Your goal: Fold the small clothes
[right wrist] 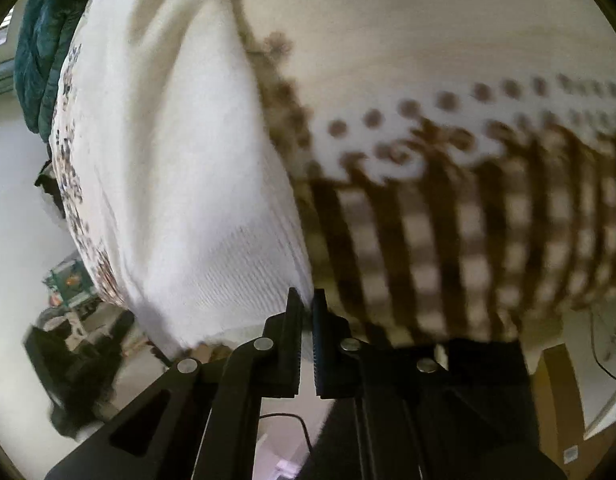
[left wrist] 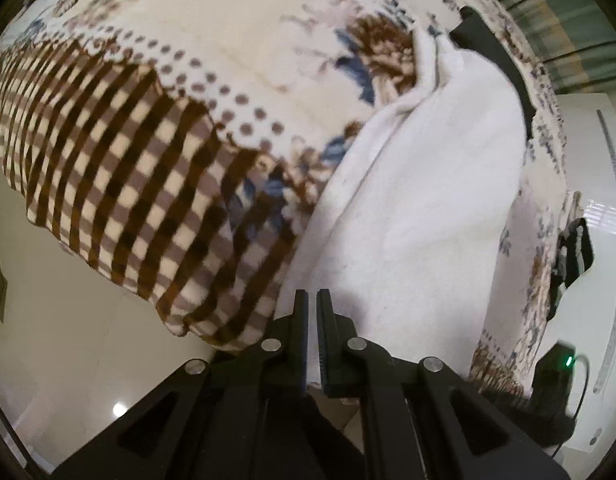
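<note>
A white knit garment lies on a patterned blanket with brown checks, dots and flowers. My left gripper is shut on the garment's near edge, with white cloth between its jaws. In the right wrist view the same white garment runs up the left half of the frame. My right gripper is shut on its ribbed hem corner. The blanket fills the right side there, blurred.
A black cloth lies beyond the garment's far end. A dark teal cloth sits at the upper left of the right view. A black device with a green light and pale floor lie past the blanket's edge.
</note>
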Motion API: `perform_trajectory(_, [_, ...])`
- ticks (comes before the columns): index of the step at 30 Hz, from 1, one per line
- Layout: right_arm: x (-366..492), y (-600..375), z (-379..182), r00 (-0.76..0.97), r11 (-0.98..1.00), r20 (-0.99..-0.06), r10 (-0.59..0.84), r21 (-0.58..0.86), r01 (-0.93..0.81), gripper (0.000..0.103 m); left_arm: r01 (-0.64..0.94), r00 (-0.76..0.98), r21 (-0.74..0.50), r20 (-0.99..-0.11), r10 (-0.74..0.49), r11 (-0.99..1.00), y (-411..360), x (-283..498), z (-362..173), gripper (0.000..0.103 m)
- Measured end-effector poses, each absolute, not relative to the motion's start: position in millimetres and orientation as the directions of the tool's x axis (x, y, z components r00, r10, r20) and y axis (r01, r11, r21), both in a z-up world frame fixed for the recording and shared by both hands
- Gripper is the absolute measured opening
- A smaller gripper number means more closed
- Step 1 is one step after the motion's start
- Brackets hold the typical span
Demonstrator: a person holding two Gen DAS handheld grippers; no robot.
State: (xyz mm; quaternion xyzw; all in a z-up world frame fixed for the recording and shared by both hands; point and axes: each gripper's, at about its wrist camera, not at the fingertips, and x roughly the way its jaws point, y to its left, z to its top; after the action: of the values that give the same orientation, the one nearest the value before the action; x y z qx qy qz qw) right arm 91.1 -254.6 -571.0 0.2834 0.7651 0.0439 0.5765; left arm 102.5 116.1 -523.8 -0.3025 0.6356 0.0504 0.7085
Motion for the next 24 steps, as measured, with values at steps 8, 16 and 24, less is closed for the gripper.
perform_trajectory(8, [41.5,-222.6,-572.9,-0.284,0.905,-0.865,0.413,0.355,0.234,0.003,-0.425,0.148,-0.411,-0.911,-0.386,0.807,119.1,108.5,-555.2,0.015])
perform_trajectory(16, [45.8,-207.1,-596.2,-0.270,0.901,-0.878,0.395,0.312,0.303,0.003,-0.348,0.079,-0.363,-0.930,-0.359,0.864,87.3,111.9,-582.9,0.002])
perform_trajectory(24, [49.0,-217.9,-565.3,-0.299,0.908,-0.872,0.388,0.305,0.287,0.003,-0.403,0.158,-0.416,-0.909,-0.386,0.815,111.8,74.9,-540.0,0.002])
